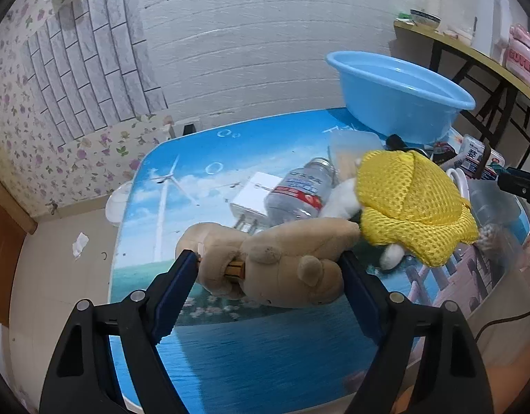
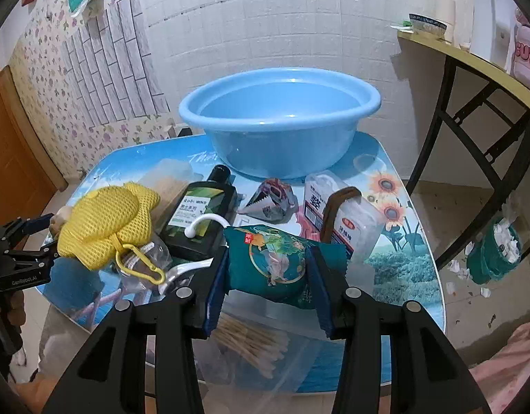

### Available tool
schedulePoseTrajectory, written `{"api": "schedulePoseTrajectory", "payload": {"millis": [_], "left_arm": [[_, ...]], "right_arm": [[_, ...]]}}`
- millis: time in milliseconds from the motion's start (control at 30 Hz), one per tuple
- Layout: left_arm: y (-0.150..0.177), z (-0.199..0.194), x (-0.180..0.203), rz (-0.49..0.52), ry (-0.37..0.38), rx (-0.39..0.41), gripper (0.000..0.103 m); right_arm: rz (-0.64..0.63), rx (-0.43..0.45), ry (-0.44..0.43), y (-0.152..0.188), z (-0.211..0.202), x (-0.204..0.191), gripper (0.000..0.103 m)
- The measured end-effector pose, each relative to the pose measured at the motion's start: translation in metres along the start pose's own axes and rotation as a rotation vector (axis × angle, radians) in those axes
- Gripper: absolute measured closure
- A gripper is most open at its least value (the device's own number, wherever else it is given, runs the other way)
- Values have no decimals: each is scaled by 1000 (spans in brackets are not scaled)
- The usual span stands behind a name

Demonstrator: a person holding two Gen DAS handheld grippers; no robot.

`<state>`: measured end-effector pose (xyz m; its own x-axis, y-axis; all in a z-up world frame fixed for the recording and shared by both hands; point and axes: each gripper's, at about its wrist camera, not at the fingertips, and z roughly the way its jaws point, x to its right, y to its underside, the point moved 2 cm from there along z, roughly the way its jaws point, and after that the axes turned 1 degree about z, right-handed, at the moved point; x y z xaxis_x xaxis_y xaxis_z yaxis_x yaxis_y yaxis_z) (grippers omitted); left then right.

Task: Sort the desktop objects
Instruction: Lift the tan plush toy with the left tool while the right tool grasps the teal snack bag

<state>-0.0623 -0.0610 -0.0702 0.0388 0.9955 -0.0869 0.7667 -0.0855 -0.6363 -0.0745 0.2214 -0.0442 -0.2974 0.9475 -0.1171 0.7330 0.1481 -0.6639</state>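
The left claw (image 1: 270, 265) pinches a tan plush teddy bear (image 1: 282, 262) between its blue pads, the toy lying crosswise with its long axis running left to right, above the picture-printed blue surface (image 1: 202, 172). The right claw (image 2: 270, 272) pinches a teal printed snack packet (image 2: 275, 262), also crosswise, tilted down to the right. Beyond, a round light-blue plastic basin (image 2: 278, 127) stands on the surface with nothing visible inside. A clear plastic box of cotton swabs (image 2: 251, 345) sits just below the packet.
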Motion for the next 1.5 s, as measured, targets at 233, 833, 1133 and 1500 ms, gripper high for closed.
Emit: {"api": "schedulePoseTrajectory", "payload": {"millis": [233,833,1133,1500], "left_arm": [[-12,-22,-15,-37,-8,44,21],[-59,-35,15,9,40,119,20],[-56,-36,19,6,37,112,20],[-52,-29,20,-3,43,87,20]], "right_arm": [[-13,27,-14,-8,-10,-4,65],[-2,-31,-75,-12,1,7,99],[-7,-56,-32,-1,15,4,29],[-109,-36,64,11,28,-14,30]]}}
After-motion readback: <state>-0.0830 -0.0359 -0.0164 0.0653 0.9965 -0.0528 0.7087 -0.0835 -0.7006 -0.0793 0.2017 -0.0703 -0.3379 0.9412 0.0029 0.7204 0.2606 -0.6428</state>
